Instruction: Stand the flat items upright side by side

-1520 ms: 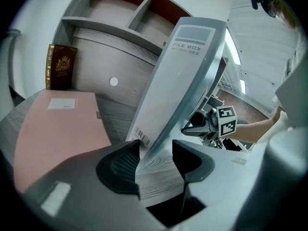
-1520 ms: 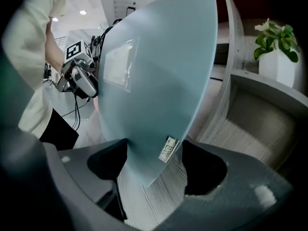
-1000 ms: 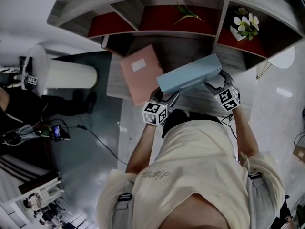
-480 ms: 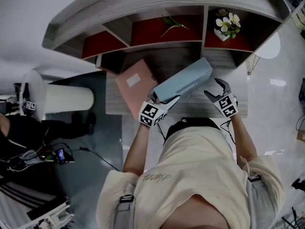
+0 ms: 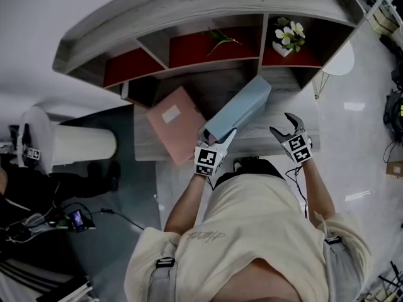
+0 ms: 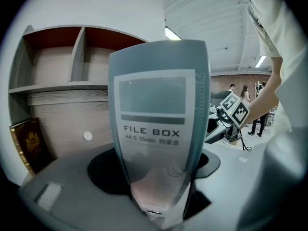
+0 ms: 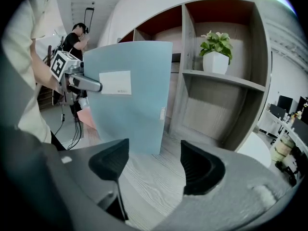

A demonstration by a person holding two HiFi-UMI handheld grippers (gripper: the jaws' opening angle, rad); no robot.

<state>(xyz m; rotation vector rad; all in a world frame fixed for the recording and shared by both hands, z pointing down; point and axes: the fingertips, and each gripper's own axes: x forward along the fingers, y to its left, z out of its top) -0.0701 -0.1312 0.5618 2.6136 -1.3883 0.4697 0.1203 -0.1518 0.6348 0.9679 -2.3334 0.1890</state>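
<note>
Right now my left claw (image 5: pixel 218 134) is clamped on the narrow spine end of the blue file box (image 5: pixel 239 112). Its jaws have just been closing a little further, with the box filling the gap between them. I hold it by that end so the box can turn up onto a narrow edge, which the job needs, and so its broad faces stay free. From the right claw's camera the box looks close to upright, and its lower edge appears to meet the tabletop (image 5: pixel 146 146) in front of the shelf (image 5: pixel 189 5). I cannot be sure it bears its own weight yet. My right claw (image 7: pixel 154 160) stands wide apart with only bare wood between its jaws. They have just been closing slightly, on nothing. It sits off to the right, clear of the box, which lies ahead and to the left of its jaws. I judge it is ready to steady the far face if the box tips. The pink folder (image 5: pixel 175 123) lies flat on the tabletop just left of the box. It touches neither claw and has yet to be stood up alongside. The flower pot (image 5: pixel 283 46) on the shelf above is well clear.
</note>
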